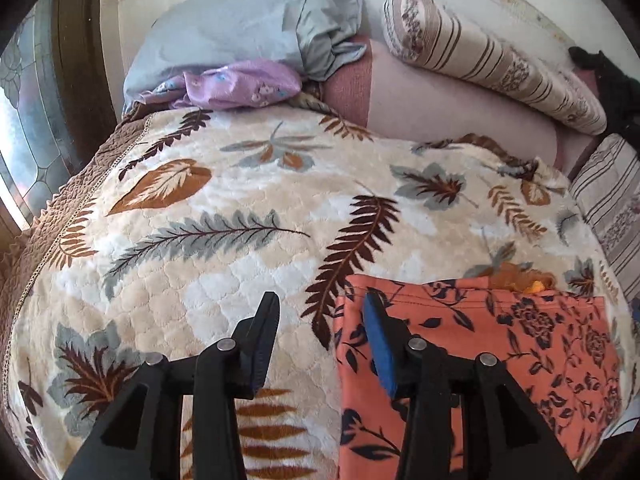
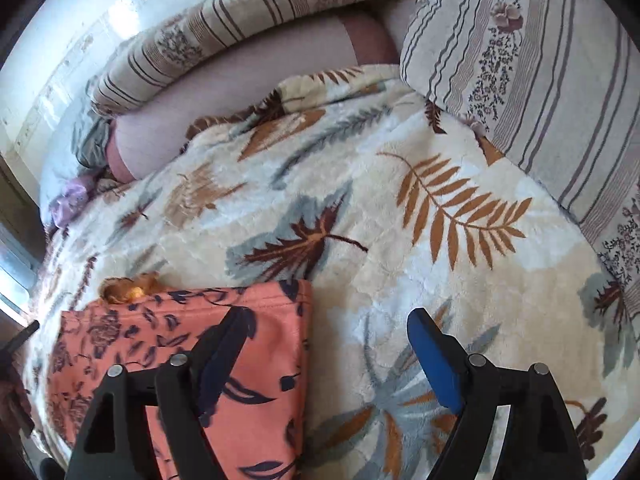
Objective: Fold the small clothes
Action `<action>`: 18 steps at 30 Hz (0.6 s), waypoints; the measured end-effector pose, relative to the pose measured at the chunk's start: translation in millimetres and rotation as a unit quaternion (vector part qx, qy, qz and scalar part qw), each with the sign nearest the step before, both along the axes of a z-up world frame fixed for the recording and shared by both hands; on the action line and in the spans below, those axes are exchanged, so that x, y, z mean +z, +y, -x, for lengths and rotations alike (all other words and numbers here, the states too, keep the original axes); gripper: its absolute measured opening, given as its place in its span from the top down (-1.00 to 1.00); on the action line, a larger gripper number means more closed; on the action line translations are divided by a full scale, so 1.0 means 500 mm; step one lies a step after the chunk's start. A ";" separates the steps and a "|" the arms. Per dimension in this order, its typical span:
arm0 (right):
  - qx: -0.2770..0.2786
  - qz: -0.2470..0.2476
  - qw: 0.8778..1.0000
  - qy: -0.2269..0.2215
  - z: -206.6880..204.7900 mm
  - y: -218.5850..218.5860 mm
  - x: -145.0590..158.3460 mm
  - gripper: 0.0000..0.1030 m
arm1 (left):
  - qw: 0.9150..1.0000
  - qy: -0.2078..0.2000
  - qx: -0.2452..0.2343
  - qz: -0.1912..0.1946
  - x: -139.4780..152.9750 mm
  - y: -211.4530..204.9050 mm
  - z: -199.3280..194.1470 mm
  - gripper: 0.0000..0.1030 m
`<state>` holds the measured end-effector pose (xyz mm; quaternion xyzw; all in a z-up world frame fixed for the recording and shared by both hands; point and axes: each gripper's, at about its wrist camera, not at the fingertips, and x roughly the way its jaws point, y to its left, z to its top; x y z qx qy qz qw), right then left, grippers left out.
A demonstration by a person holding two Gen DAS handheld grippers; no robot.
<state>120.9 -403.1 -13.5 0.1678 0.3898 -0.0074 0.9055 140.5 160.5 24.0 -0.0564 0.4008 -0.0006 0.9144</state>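
Observation:
An orange garment with a dark floral print (image 1: 520,344) lies folded flat on the leaf-patterned blanket (image 1: 224,200); it also shows in the right wrist view (image 2: 264,344). A bit of orange-yellow fabric (image 1: 516,276) sticks out from under its far edge. My left gripper (image 1: 320,304) is open and empty, straddling the garment's left edge, right finger over the cloth. My right gripper (image 2: 328,316) is open and empty, straddling the garment's right edge, left finger over the cloth.
The blanket (image 2: 400,208) covers the bed. Striped floral pillows (image 1: 492,60) (image 2: 540,80) lie at the far and right sides. A grey-blue pillow (image 1: 240,36) and a purple cloth (image 1: 240,88) lie at the far left. A window (image 1: 24,120) is on the left.

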 end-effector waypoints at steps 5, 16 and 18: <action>0.102 -0.074 0.992 -0.022 0.071 0.103 0.029 -0.64 | 0.998 -0.010 -0.053 0.013 -0.003 -0.062 0.088 -0.30; 0.098 -0.094 0.990 0.042 0.151 0.169 -0.043 -0.64 | 0.998 0.055 -0.013 -0.011 -0.074 -0.077 0.174 -0.40; 0.111 -0.120 0.986 0.037 0.176 0.181 -0.048 -0.66 | 0.999 0.034 -0.011 0.000 -0.075 -0.076 0.204 -0.52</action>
